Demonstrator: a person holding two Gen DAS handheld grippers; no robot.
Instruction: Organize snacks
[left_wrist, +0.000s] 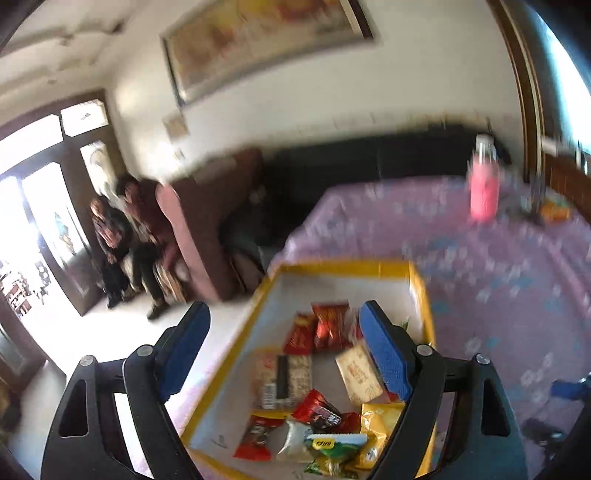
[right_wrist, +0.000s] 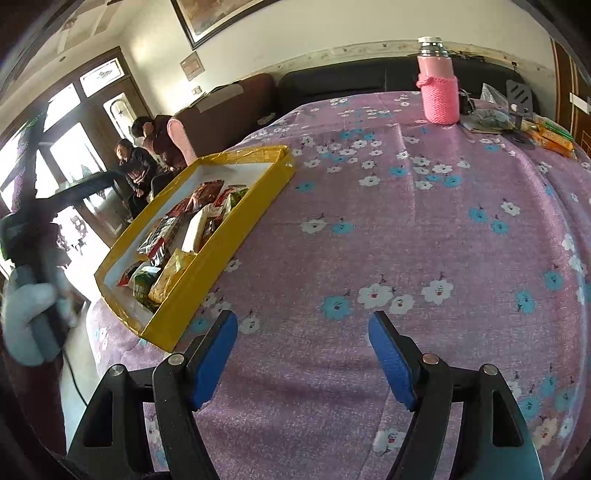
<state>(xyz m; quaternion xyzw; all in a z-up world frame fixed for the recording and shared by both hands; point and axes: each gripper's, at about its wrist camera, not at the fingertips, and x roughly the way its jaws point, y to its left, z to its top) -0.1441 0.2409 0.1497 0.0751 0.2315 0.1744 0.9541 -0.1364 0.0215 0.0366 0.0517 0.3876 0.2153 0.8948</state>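
A shallow yellow tray (left_wrist: 343, 266) with a white floor lies at the left edge of the table and holds several snack packets. Among them are red packets (left_wrist: 330, 325), a beige packet (left_wrist: 360, 373), a yellow packet (left_wrist: 376, 424) and a green one (left_wrist: 332, 446). My left gripper (left_wrist: 284, 310) hangs above the tray, open, with nothing between its blue pads; this view is blurred. My right gripper (right_wrist: 303, 317) is open over bare tablecloth, to the right of the tray (right_wrist: 236, 229), and holds nothing. The packets (right_wrist: 195, 225) fill the tray's near half.
A purple flowered cloth (right_wrist: 406, 240) covers the table. A pink knit-sleeved bottle (right_wrist: 439, 92) stands at the far side, with orange packets (right_wrist: 554, 138) and dark clutter far right. A gloved hand (right_wrist: 26, 314) grips a dark handle at left. Two people (right_wrist: 147, 155) sit by the door.
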